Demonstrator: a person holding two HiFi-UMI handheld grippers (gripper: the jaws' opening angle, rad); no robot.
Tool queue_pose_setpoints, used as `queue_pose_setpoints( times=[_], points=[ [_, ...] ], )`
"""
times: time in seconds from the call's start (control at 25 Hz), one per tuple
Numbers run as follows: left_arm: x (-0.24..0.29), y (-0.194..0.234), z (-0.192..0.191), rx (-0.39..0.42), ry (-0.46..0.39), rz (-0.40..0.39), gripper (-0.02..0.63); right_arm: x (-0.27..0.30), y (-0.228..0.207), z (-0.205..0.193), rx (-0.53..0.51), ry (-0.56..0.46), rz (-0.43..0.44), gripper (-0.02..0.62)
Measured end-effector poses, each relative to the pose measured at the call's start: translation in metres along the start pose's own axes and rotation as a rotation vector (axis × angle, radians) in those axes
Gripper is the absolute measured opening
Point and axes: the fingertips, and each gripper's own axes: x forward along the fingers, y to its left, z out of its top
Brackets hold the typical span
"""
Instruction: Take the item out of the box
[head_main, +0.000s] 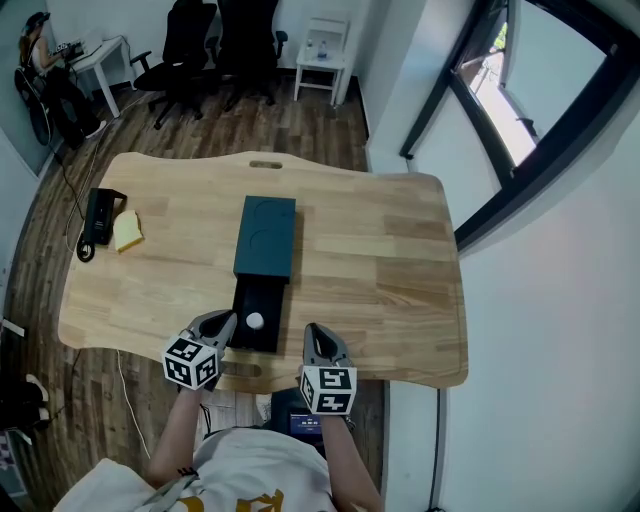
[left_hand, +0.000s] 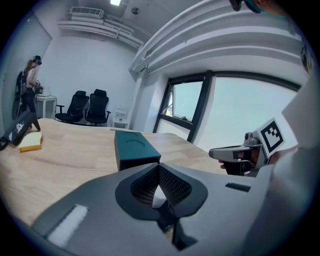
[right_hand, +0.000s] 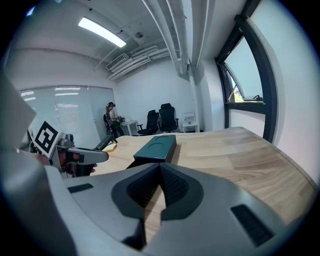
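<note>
Both the left hand-held gripper (head_main: 216, 326) and the right hand-held gripper (head_main: 320, 342) are pinched together, empty. The small white item (head_main: 254, 321) sits in the box's (head_main: 266, 236) pulled-out black tray (head_main: 262, 296), just beside the left one. Open wide first, then straddle it squarely; it looks round, so it may roll.

Left tongs (head_main: 220, 322) and right tongs (head_main: 319, 338) are closed, empty.

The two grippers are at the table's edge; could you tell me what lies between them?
In the head view, the black tray pulled out of the teal box, holding a small white item, lies between the left gripper and the right gripper.
</note>
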Motion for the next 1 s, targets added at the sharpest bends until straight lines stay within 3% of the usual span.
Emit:
queue_pose_setpoints(
  times=[0.52, 0.68, 1.0],
  points=[
    [0.019, 0.001, -0.034, -0.009, 0.095, -0.037, 0.004, 0.017, 0.0, -0.026, 0.025, 0.068, 0.008, 0.006],
    [0.025, -0.003, -0.044, 0.003, 0.129, -0.07, 0.035, 0.025, 0.005, -0.029, 0.015, 0.087, 0.023, 0.006],
    [0.042, -0.013, -0.064, 0.022, 0.204, -0.139, 0.217, 0.036, 0.009, -0.042, 0.011, 0.133, 0.052, 0.006]
  ],
)
